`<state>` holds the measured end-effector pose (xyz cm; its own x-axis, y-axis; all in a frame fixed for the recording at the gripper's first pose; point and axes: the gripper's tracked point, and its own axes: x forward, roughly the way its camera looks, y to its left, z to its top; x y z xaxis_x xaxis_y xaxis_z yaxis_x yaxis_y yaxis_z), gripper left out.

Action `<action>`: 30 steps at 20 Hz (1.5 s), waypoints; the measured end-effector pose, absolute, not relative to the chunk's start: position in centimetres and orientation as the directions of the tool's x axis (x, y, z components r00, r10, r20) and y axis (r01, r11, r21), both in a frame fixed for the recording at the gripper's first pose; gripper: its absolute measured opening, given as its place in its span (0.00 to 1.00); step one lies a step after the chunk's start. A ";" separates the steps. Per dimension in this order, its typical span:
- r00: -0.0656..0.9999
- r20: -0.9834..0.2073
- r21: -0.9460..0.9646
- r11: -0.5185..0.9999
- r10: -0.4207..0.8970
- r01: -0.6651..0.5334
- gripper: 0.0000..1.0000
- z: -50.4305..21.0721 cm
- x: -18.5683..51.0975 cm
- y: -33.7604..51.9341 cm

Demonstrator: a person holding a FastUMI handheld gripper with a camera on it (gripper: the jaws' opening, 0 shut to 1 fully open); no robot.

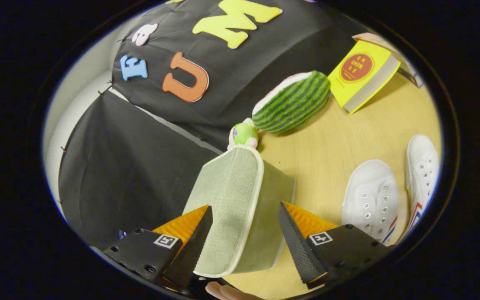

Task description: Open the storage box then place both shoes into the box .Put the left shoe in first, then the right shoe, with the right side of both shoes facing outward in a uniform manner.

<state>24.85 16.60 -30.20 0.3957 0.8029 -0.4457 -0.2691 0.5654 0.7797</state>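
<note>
Sage-green storage box [240, 200], white shoes [371, 204] perhaps red-and-blue striped, green-striped watermelon plush [294, 102].

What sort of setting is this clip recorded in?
Likely a staged recording booth, not a real home: black cloth wall behind a wooden tabletop set with props, a green storage box between the open tool fingers, white shoes, a watermelon plush and a yellow book.
</note>
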 end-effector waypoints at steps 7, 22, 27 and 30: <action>0.249 -0.288 0.952 0.305 0.925 -0.033 0.97 -30.6 26.5 17.4; 0.166 -0.186 0.960 0.215 0.968 -0.181 0.28 -30.4 25.1 18.5; 0.199 -0.200 0.920 0.254 0.959 -0.299 0.08 -27.8 24.3 18.2; 0.212 -0.213 0.908 0.273 0.954 -0.316 0.08 -25.7 23.9 18.8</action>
<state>23.85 18.76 -25.69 0.2118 0.9537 -0.2133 -0.3162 0.2734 0.9084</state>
